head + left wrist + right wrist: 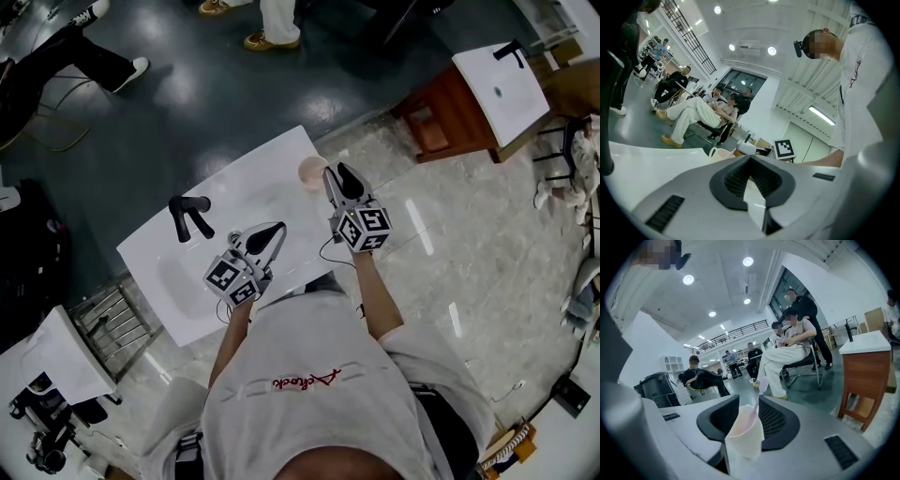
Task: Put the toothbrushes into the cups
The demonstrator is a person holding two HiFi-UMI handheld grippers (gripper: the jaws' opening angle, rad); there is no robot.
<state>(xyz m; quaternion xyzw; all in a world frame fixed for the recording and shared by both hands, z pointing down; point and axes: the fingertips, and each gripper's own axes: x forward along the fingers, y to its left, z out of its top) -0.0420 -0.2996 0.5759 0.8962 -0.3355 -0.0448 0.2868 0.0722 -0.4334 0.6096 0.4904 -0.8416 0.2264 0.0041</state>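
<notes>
A pale pink cup (pixel 311 172) stands near the far right edge of the white sink counter (pixel 253 178). In the right gripper view the cup (pixel 744 432) sits between my open jaws with a pink toothbrush (pixel 757 404) leaning upright inside it, and the pads do not press on it. My right gripper (pixel 337 178) (pixel 749 400) holds nothing. My left gripper (pixel 279 228) (pixel 750 158) hovers over the counter's near side, its tips together and nothing between them. The cup (pixel 717 152) shows beyond it in the left gripper view.
A black faucet (pixel 187 214) rises at the counter's left, by the sunken basin (pixel 183 281). A second sink on a wooden cabinet (pixel 502 89) stands at the far right, and a metal rack (pixel 112 323) at the near left. Several people sit on chairs beyond the counter.
</notes>
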